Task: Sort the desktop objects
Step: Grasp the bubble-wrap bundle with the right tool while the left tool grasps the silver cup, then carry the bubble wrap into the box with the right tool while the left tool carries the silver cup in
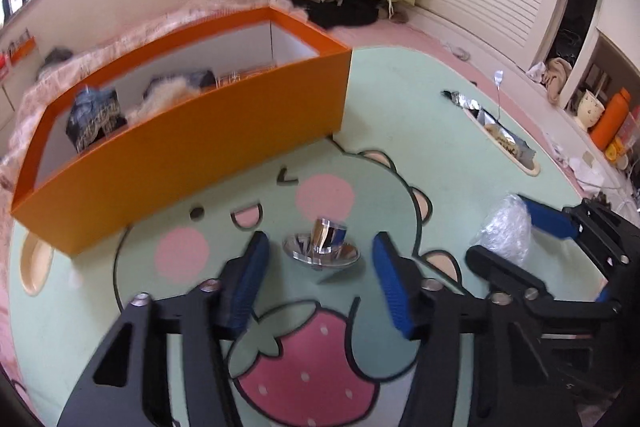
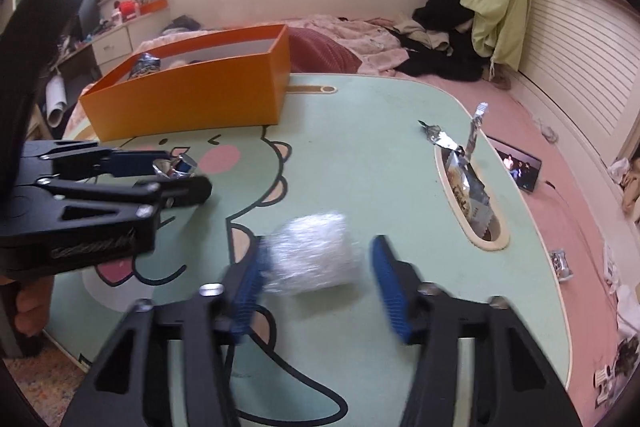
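Both grippers are at the pick-up step of the sort, each lined up on its own item on the mint-green cartoon desk mat (image 2: 380, 155). The left gripper (image 1: 318, 279) hovers with its blue pads spread wide; the shiny chrome reflector piece (image 1: 322, 245) sits on the mat just ahead, between the fingertips, and nothing is gripped. The right gripper (image 2: 316, 279) is likewise released, its pads straddling the crinkled clear-plastic wad (image 2: 314, 253); the left pad seems to touch the wad while the right pad stands apart from it, though blur makes contact hard to confirm. The orange box (image 1: 192, 143), already holding a few packets, stands at the far side of the mat and is the likely destination. A torn foil snack wrapper (image 2: 468, 187) lies in the mat's slot to the right, untouched. Next, each gripper probably needs to advance slightly, close on its item, then lift and carry it over the box rim.
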The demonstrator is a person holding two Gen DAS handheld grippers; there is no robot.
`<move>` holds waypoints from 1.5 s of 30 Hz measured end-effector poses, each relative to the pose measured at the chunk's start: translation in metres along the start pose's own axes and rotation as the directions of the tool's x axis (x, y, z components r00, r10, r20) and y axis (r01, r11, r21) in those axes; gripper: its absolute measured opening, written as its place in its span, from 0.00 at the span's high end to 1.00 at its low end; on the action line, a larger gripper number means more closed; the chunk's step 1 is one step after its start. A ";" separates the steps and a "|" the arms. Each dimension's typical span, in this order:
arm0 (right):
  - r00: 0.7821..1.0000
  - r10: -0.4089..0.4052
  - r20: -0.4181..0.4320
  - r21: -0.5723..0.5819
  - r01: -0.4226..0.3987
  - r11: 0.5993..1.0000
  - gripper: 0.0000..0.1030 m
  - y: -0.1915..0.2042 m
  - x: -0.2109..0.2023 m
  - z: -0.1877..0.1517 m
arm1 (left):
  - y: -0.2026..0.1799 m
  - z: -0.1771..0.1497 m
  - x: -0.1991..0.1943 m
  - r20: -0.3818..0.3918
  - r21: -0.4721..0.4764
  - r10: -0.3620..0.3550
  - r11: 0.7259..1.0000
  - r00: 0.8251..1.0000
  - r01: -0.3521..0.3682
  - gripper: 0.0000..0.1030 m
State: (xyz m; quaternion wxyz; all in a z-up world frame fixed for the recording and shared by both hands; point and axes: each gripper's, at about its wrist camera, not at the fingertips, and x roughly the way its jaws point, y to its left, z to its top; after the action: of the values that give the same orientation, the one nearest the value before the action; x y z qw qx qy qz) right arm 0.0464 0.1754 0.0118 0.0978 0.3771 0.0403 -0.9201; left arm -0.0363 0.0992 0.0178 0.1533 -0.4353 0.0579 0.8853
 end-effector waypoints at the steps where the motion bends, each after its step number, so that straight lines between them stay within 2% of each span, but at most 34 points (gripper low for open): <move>1: 1.000 0.010 0.001 -0.011 -0.010 1.000 0.68 0.002 -0.001 0.000 | 0.000 -0.001 -0.002 0.007 -0.002 -0.010 1.000 1.000 0.010 0.63; 7: 0.997 0.071 -0.015 -0.068 -0.072 0.995 0.69 0.017 -0.001 0.000 | 0.013 -0.015 -0.021 0.063 -0.031 -0.026 0.999 0.998 0.028 0.63; 13: 0.983 0.175 -0.051 -0.058 -0.178 0.982 0.69 0.029 -0.001 0.017 | 0.038 -0.013 -0.053 0.136 -0.089 -0.035 0.995 0.990 0.047 0.63; 17: 0.975 0.219 -0.035 -0.050 -0.220 0.974 0.69 0.034 -0.003 0.053 | 0.063 0.003 -0.074 0.186 -0.121 -0.013 0.992 0.982 0.036 0.63; 22: 0.976 0.216 0.004 -0.055 -0.215 0.975 0.69 0.045 0.008 0.119 | 0.101 0.035 -0.077 0.192 -0.173 0.032 0.985 0.981 0.001 0.63; 25: 0.975 0.223 -0.006 -0.038 -0.223 0.974 0.69 0.056 0.029 0.152 | 0.122 0.060 -0.066 0.171 -0.197 0.068 0.980 0.983 -0.034 0.63; 29: 0.973 0.224 -0.052 -0.017 -0.225 0.974 0.67 0.068 0.065 0.174 | 0.142 0.081 -0.037 0.111 -0.226 0.101 0.971 0.989 -0.074 0.63; 30: 0.974 0.219 -0.063 -0.016 -0.220 0.975 0.57 0.070 0.072 0.176 | 0.143 0.082 -0.029 0.093 -0.228 0.105 0.970 0.990 -0.081 0.62; 31: 0.973 0.215 -0.088 -0.017 -0.218 0.976 0.47 0.072 0.083 0.177 | 0.147 0.084 -0.016 0.049 -0.234 0.088 0.969 0.995 -0.074 0.56; 32: 0.973 0.205 -0.101 -0.019 -0.208 0.978 0.41 0.072 0.089 0.178 | 0.148 0.083 -0.010 0.027 -0.240 0.076 0.968 0.997 -0.067 0.50; 33: 0.979 0.179 -0.098 -0.018 -0.182 0.983 0.39 0.069 0.094 0.178 | 0.152 0.083 -0.004 0.008 -0.257 0.097 0.962 0.995 -0.092 0.47; 35: 0.981 0.174 -0.080 -0.017 -0.176 0.984 0.36 0.066 0.096 0.176 | 0.155 0.080 -0.002 0.016 -0.267 0.118 0.958 0.993 -0.109 0.33; 37: 0.985 0.160 -0.062 -0.019 -0.161 0.987 0.25 0.063 0.088 0.174 | 0.158 0.077 -0.007 0.042 -0.282 0.129 0.953 0.991 -0.112 0.32; 39: 0.989 0.146 -0.024 -0.032 -0.147 0.989 0.19 0.063 0.076 0.171 | 0.158 0.069 -0.021 0.104 -0.293 0.112 0.953 0.988 -0.077 0.31; 41: 0.995 0.100 0.025 -0.051 -0.099 0.994 0.15 0.062 0.059 0.167 | 0.156 0.064 -0.035 0.139 -0.294 0.100 0.954 0.985 -0.056 0.23; 45: 0.995 0.074 0.066 -0.059 -0.070 0.996 0.14 0.059 0.031 0.152 | 0.148 0.050 -0.064 0.171 -0.316 0.159 0.944 0.972 -0.099 0.23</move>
State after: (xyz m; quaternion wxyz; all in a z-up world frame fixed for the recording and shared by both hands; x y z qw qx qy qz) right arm -0.0672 0.0910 0.0986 0.1427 0.3439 0.0495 -0.9268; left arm -0.0846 -0.0436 0.0947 0.0307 -0.3607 -0.0662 0.9298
